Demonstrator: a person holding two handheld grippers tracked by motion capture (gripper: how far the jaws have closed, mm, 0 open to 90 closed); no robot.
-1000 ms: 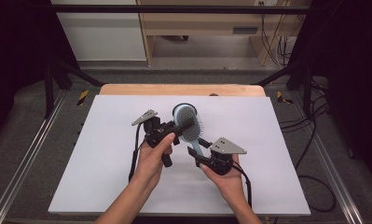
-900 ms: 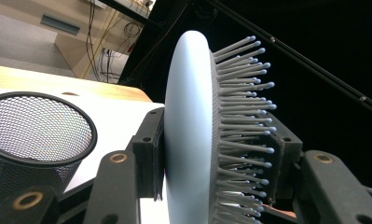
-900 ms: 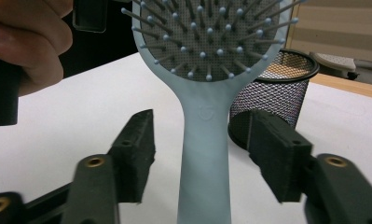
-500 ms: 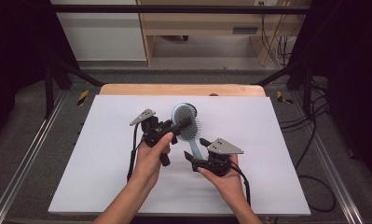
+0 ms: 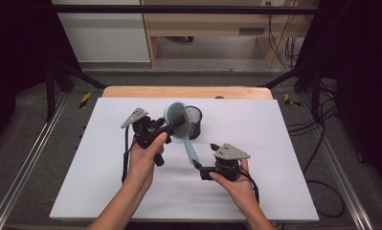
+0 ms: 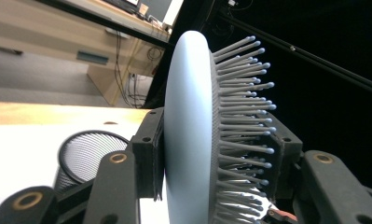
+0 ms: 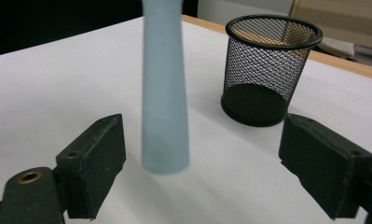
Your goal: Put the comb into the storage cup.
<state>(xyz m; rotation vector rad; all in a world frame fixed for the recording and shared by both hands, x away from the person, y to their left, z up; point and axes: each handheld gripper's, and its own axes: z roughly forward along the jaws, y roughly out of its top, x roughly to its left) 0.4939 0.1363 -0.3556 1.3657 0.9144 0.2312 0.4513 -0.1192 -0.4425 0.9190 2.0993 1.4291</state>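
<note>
A light blue hairbrush (image 5: 189,147) hangs over the white table, its bristled head (image 6: 188,130) clamped between the jaws of my left gripper (image 5: 176,125). The left gripper (image 6: 216,154) is shut on that head, with one jaw on the smooth back and the other among the bristles. The brush's handle (image 7: 164,93) points down toward my right gripper (image 7: 211,158). The right gripper (image 5: 204,155) stands open, with its jaws either side of the handle's tip and not touching it. A black mesh cup (image 5: 194,122) stands upright just behind the brush head.
The white table sheet (image 5: 275,143) stretches wide to the right and left of the hands. A wooden strip (image 5: 184,92) runs along the far edge. Cables (image 5: 322,143) lie on the floor to the right of the table.
My left gripper has carried the brush head a little to the left, and the handle has swung with it. The right gripper has hardly moved.
</note>
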